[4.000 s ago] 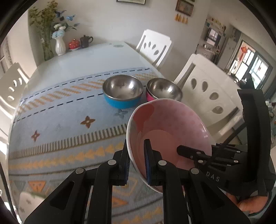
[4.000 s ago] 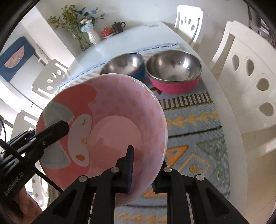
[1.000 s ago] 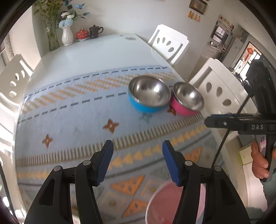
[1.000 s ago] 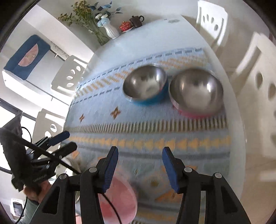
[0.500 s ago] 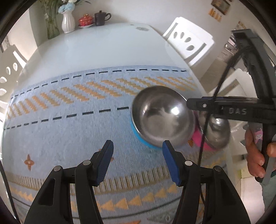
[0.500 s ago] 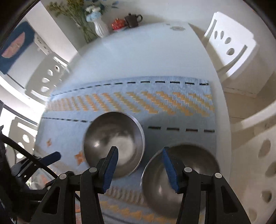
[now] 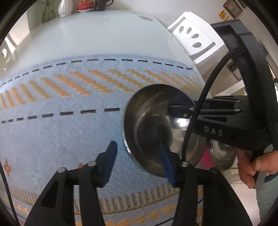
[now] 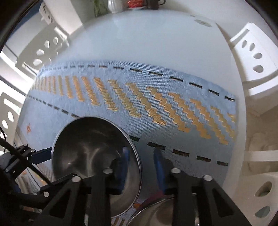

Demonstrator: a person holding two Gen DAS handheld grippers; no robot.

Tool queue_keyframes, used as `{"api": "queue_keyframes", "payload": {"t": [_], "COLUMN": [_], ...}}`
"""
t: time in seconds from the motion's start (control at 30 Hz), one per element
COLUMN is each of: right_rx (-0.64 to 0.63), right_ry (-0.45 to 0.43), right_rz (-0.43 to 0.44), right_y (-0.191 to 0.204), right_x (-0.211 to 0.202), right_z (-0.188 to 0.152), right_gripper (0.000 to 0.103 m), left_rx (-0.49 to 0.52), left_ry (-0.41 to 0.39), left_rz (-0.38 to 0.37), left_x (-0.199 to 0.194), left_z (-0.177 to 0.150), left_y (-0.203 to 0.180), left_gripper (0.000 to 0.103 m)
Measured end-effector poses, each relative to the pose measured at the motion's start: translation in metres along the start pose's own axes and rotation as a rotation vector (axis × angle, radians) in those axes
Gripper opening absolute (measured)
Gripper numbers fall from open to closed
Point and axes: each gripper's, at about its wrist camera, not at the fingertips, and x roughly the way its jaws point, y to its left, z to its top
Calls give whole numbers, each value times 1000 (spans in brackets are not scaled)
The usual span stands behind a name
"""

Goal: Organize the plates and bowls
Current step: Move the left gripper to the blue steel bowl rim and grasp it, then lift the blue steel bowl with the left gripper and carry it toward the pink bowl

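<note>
A steel bowl with a blue outside [image 7: 152,128] sits on the blue patterned mat; it also shows in the right wrist view [image 8: 90,149]. My left gripper [image 7: 139,162] is open and straddles its near left rim, one finger inside, one outside. My right gripper [image 8: 141,165] is open and straddles its right rim the same way. It also shows in the left wrist view [image 7: 189,108], reaching in from the right. A second steel bowl with a pink outside [image 7: 220,156] sits just right of the blue one; its rim shows in the right wrist view [image 8: 156,213].
The mat [image 7: 60,107] covers the near part of a white table [image 7: 90,34]. A vase [image 7: 63,7], a red pot and a dark teapot stand at the far edge. White chairs [image 7: 192,40] stand around the table.
Both grippers have let go of the pink ceramic bowl, which is out of view now. They moved forward and down to the blue steel bowl, and their open fingers now straddle its rim on opposite sides.
</note>
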Motion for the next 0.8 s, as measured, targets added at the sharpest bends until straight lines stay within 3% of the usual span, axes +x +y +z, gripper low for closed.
{"api": "queue_keyframes", "payload": {"t": [0.07,0.5,0.6,0.8], "right_rx": [-14,-9,31,158], "right_ry": [10,-23,-11,140], "right_rz": [13,-19,13,150], "right_y": [3,41,43,43], "right_x": [3,-34,-37,-35], "right_z": [-1,-9,-17,-44], "right_gripper": [17,17,17,17], "left_rx": [2,-70,-73,-43], "left_ry": [1,-89,-88,-56], "left_rz": [9,4,13,17], "left_x": [3,-50,-58,-76], "left_z": [0,-13,-22,-45], "left_y": [-1,15,16,13], "left_gripper": [38,36,36,36]}}
